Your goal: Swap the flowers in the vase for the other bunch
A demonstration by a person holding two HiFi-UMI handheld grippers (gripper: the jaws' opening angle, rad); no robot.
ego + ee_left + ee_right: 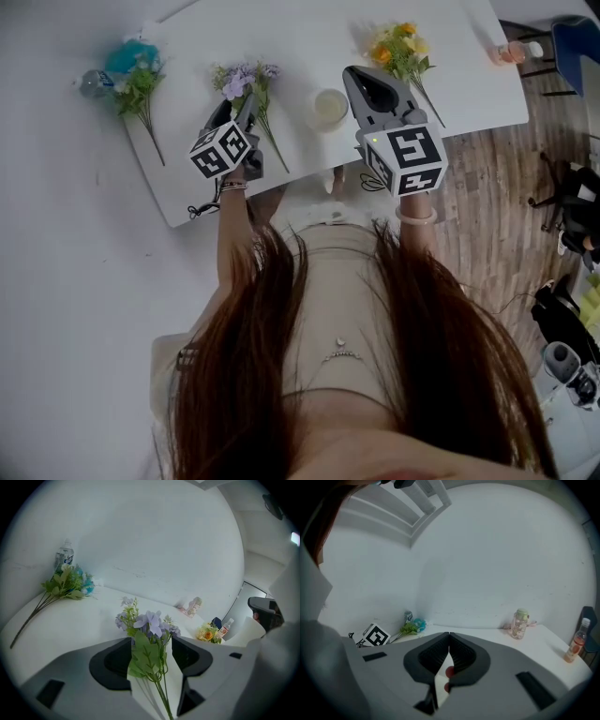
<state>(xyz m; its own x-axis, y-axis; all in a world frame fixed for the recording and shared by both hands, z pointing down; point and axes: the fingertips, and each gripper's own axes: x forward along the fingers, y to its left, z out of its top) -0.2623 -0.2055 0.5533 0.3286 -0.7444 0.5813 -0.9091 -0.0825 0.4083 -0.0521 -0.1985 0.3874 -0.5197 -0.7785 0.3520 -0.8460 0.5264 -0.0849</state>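
The purple bunch is lying on the white surface, its stems being straddled, not pinched, by the parted jaws of the left tool. The vase is standing just beside it, between it and the orange bunch. The right tool is being held fully closed on nothing.

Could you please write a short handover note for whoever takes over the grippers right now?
Left gripper: open, purple bunch lying on the white table between its jaws.
Right gripper: shut, empty, near the vase.
Vase: no flowers show in it. Yellow-orange bunch lies at right, blue-green bunch at left.
Done: vase looks emptied. Left: set the other bunch in it; which one, I cannot tell.
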